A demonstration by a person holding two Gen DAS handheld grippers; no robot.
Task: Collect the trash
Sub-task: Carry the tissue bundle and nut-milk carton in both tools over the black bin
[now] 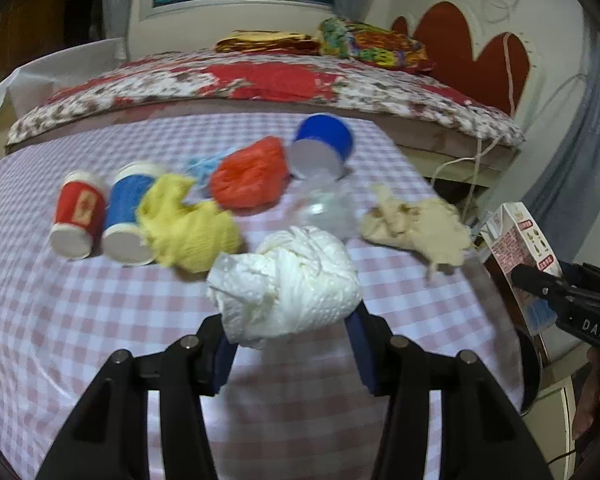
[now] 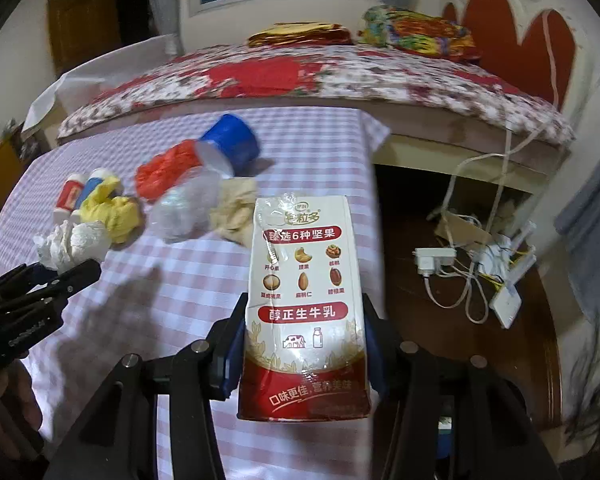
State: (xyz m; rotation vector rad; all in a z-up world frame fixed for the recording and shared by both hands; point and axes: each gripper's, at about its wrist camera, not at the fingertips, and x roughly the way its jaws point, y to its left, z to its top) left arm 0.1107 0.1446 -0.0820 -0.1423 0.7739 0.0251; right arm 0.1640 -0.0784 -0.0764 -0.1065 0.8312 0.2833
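My left gripper (image 1: 292, 320) is shut on a crumpled white paper wad (image 1: 288, 284), held above the checked tablecloth (image 1: 100, 320); the same wad (image 2: 76, 244) shows at the left of the right wrist view. My right gripper (image 2: 304, 312) is shut on a red-and-white milk carton (image 2: 304, 300), upright between its pads; the carton (image 1: 520, 248) appears at the right edge of the left wrist view. On the cloth lie a yellow rag (image 1: 188, 224), an orange bag (image 1: 248, 176), a beige wad (image 1: 416, 224), a clear plastic bottle (image 1: 328, 204), a red cup (image 1: 76, 216) and two blue cups (image 1: 128, 216) (image 1: 324, 144).
A bed with a floral quilt (image 1: 260, 80) runs behind the table. Right of the table's edge, a dark wooden floor (image 2: 460, 320) carries a power strip (image 2: 436, 260) and tangled white cables. A person's hand (image 1: 596, 400) grips the right tool.
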